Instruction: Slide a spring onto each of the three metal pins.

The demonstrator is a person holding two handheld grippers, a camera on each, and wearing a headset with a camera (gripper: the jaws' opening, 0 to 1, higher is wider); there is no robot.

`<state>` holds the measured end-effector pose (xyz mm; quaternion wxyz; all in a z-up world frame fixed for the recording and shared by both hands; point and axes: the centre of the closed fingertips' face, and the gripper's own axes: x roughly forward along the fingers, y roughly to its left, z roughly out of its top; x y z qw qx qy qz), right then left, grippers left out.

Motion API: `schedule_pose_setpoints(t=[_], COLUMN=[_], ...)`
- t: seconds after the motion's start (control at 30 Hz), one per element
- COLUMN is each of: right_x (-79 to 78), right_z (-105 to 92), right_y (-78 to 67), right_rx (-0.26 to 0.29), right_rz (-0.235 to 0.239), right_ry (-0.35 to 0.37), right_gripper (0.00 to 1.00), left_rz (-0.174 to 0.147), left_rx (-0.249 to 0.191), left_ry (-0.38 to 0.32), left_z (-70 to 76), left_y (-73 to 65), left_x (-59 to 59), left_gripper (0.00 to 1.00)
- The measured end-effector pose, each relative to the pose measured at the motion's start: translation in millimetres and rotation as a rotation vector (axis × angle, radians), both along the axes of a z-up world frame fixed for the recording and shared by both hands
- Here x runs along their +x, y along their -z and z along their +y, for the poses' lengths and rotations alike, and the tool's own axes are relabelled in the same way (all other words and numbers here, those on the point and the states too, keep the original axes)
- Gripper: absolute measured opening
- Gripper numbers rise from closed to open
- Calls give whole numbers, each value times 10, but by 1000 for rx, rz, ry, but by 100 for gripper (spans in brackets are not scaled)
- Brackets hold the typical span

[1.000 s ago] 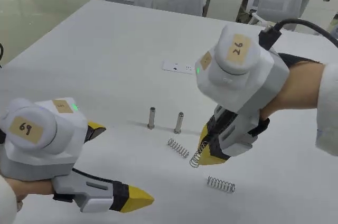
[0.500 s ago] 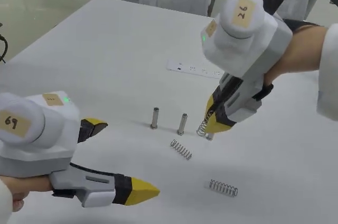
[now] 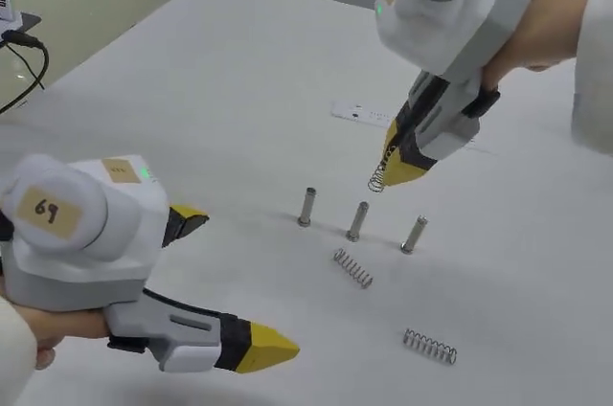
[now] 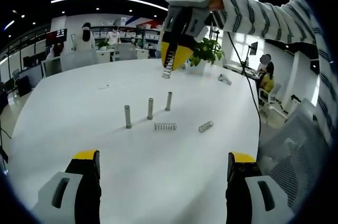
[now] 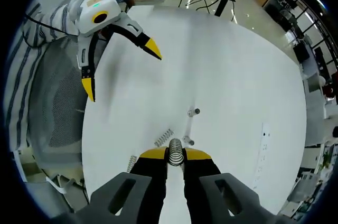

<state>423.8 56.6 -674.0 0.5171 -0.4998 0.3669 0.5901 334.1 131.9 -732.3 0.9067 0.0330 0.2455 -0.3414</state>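
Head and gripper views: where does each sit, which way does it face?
Head view: on the headset, looking down at the pins; left gripper, right gripper, forearm show.
Left gripper view: on that gripper, facing across the table; own fingers open.
Right gripper view: on that gripper, facing down; fingers pinching a spring.
Shared: the pins.

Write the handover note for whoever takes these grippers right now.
Right gripper: shut on a spring, raised off the table near the pins.
Left gripper: open, holding nothing.
Three pins stand upright in a row, all bare.
One loose spring lies just before them, a second loose spring nearer the person.
Done: no spring fitted. Left: all three.
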Motion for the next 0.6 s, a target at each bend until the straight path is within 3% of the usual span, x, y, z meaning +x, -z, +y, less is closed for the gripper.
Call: schedule_pose_setpoints(t=[0.07,0.17,0.3,0.47,0.6], right_x=[58,125,227,300,366], right_z=[61,133,219,299,355], right_y=[36,82,187,282,391], right_rx=[-2,-7,-33,-50,-55], right_rz=[3,0,-7,-11,-11], right_ry=[2,-3,-35,-56,-61], right_gripper=[8,8,8,8,8], left_rz=[1,29,52,44,34], left_rx=[-2,66,29,54,33], left_ry=[-4,18,13,7,-23], left_z=[0,16,-9,11,42], left_y=[8,138,169,167,105], left_x=[3,-46,-68,-60,-19], left_gripper=[98,98,98,98,98])
